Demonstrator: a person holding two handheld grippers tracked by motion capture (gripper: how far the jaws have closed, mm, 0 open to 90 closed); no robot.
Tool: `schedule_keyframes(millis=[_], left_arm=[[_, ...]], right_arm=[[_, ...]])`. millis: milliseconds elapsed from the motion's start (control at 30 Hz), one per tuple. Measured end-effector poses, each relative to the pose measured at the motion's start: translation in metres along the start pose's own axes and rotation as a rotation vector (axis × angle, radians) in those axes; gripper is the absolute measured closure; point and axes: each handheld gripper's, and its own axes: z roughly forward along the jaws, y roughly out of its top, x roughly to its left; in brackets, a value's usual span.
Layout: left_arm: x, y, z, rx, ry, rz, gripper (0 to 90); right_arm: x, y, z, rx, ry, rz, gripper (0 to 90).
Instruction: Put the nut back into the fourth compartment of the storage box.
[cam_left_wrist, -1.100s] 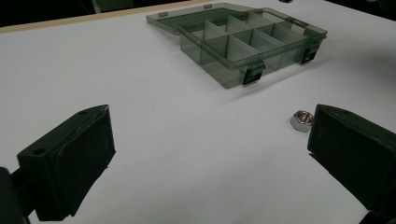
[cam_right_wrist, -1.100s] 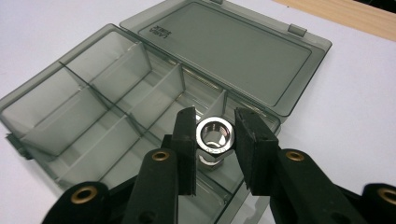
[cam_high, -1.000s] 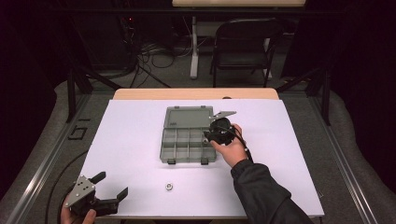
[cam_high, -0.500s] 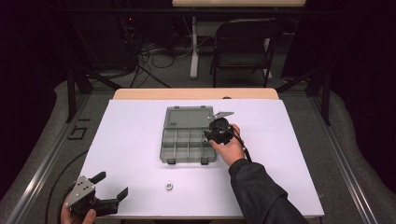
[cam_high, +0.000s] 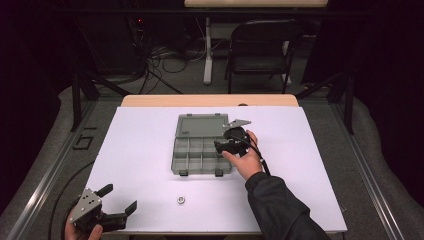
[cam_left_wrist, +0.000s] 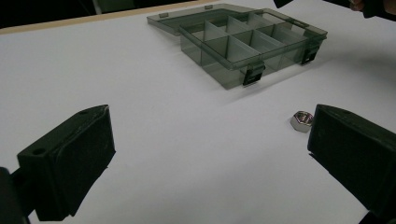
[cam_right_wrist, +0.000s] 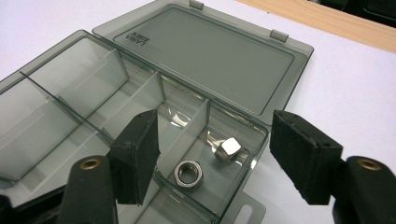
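1. Right hand-held gripper (cam_right_wrist: 215, 158): jaws just opened wide, empty, over organiser box (cam_high: 192, 150) at mid-bench, two nuts (cam_right_wrist: 189, 174) inside.
2. Left hand-held gripper (cam_left_wrist: 205, 158): wide open, empty, near-left; loose nut (cam_left_wrist: 301, 121) beside it.

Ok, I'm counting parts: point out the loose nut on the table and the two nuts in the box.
loose nut (cam_high: 181, 200), high view, its top face.
flat nut (cam_right_wrist: 188, 174), right gripper view, its ring.
tilted nut (cam_right_wrist: 227, 150), right gripper view, its side face.

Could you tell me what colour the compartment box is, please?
Translucent smoky grey box, clearest in the right gripper view.
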Motion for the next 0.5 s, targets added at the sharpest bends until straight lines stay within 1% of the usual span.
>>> schedule_keyframes(millis=[200, 400, 467, 500], left_arm=[[0.000, 0.000, 0.001, -0.003, 0.001, -0.006, 0.6], [0.001, 0.000, 0.001, -0.004, 0.000, -0.003, 0.6], [0.001, -0.001, 0.000, -0.008, 0.002, -0.007, 0.6], [0.001, -0.001, 0.000, -0.007, 0.003, -0.012, 0.6]], right_arm=[[0.006, 0.000, -0.003, -0.004, -0.001, -0.024, 31.4], [0.014, 0.000, -0.006, -0.006, 0.019, -0.050, 31.2], [0.016, 0.000, -0.008, -0.011, 0.027, -0.059, 31.3], [0.018, 0.000, -0.009, -0.014, 0.033, -0.055, 31.3]])
